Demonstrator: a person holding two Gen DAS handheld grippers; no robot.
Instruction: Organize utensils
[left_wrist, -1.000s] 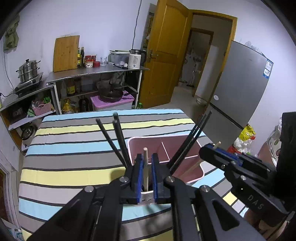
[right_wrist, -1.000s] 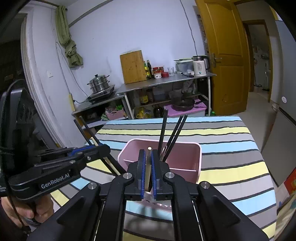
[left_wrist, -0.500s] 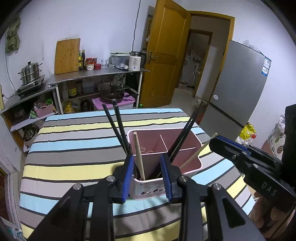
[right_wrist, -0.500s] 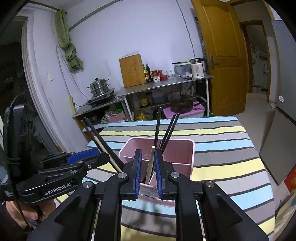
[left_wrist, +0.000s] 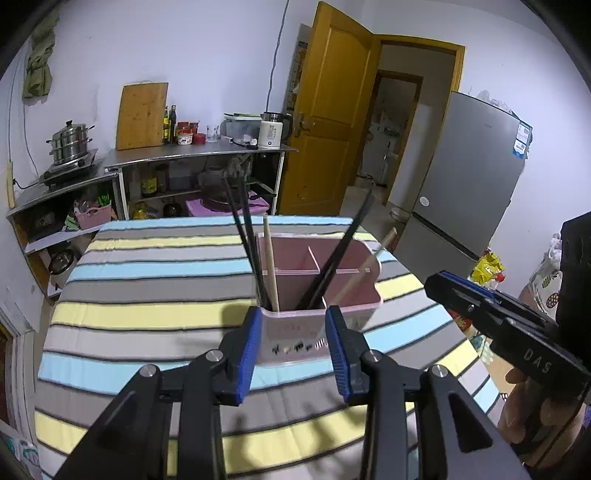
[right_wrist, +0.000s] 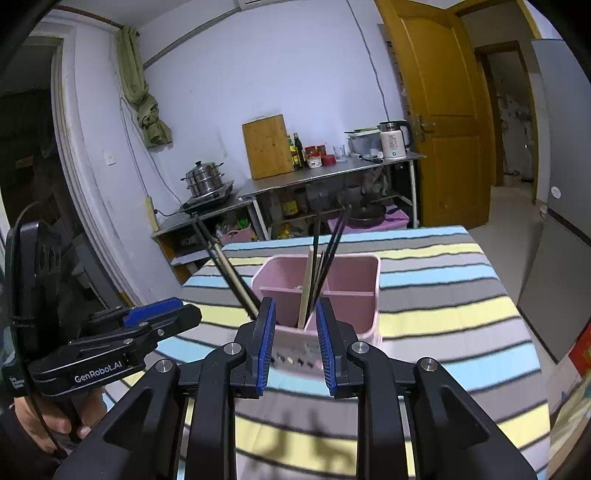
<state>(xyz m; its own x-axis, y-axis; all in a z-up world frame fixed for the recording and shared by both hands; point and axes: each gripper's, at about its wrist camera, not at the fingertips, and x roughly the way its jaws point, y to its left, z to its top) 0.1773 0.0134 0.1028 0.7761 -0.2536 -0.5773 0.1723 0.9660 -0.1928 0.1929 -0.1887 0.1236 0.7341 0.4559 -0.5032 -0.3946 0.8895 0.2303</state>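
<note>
A pink divided bin (left_wrist: 354, 295) stands on the striped table. Black chopsticks (left_wrist: 243, 236) and a wooden chopstick (left_wrist: 270, 266) lean in its left compartment. More black chopsticks (left_wrist: 343, 251) and another wooden one (left_wrist: 364, 269) lean on the right. My left gripper (left_wrist: 293, 332) hovers just short of the bin's near wall, its jaws opening with nothing pressed between the pads. In the right wrist view the bin (right_wrist: 351, 273) holds a wooden chopstick (right_wrist: 306, 291). My right gripper (right_wrist: 295, 332) sits before it, jaws opening, gripping nothing.
The striped tablecloth (left_wrist: 147, 295) reaches to the table edges all round. A metal shelf (left_wrist: 199, 155) with pots, bottles, a cutting board and a kettle lines the back wall. A yellow door (left_wrist: 328, 118) and a grey fridge (left_wrist: 472, 177) stand to the right. A hand (right_wrist: 55, 421) holds the left gripper.
Both grippers were shut on wooden chopsticks over the bin. They have opened and let go. The chopsticks now lean in the bin, and both grippers have drawn back from it.
</note>
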